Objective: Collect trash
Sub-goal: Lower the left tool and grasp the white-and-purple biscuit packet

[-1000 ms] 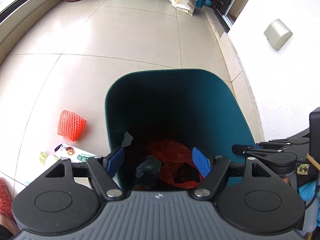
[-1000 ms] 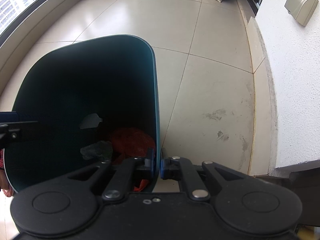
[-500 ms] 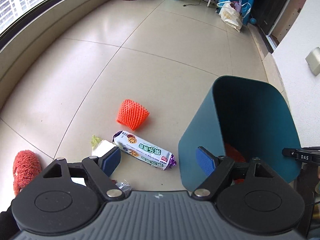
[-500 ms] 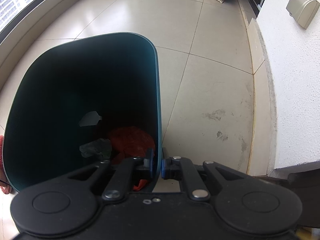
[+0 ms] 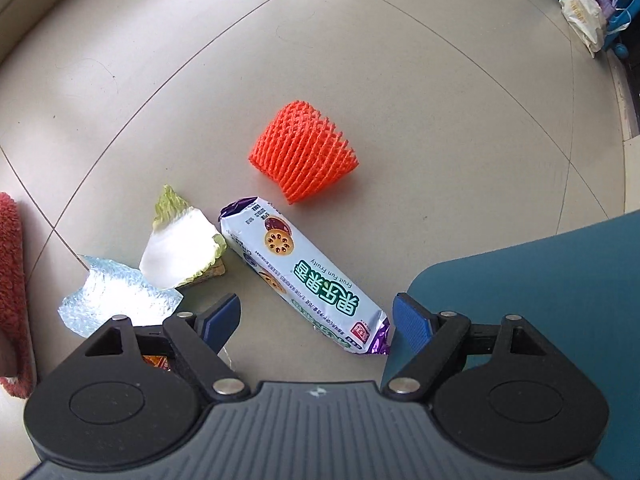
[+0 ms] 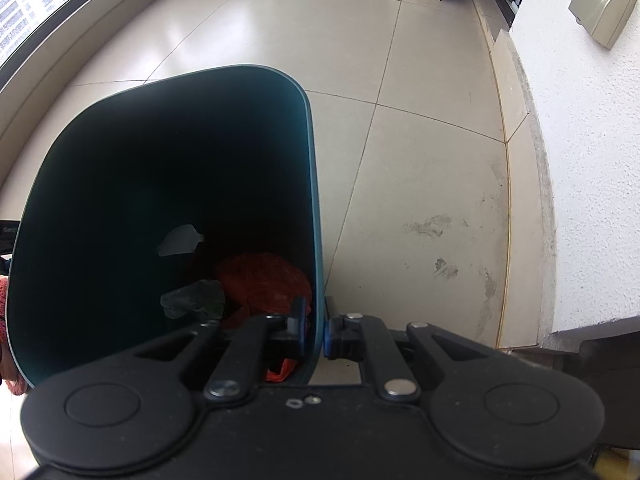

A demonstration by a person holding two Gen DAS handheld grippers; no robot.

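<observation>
left gripper (image 5: pixel 316 318) jaws wide, opening, over wrapper (image 5: pixel 304 276) | right gripper (image 6: pixel 316 330) jaws clamp bin (image 6: pixel 160 184) wall

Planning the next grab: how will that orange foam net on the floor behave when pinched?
The orange foam net looks like open mesh, so probably very light and squashy. It would likely collapse between the pads rather than slip. A nudge might just slide it across the glossy tiles.

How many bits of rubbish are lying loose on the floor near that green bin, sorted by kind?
Orange foam fruit net: 1
Snack wrapper: 1
Cabbage leaf scrap: 1
Crumpled foil piece: 1
Total: 4, with another scrap partly hidden under the tongs.
</observation>
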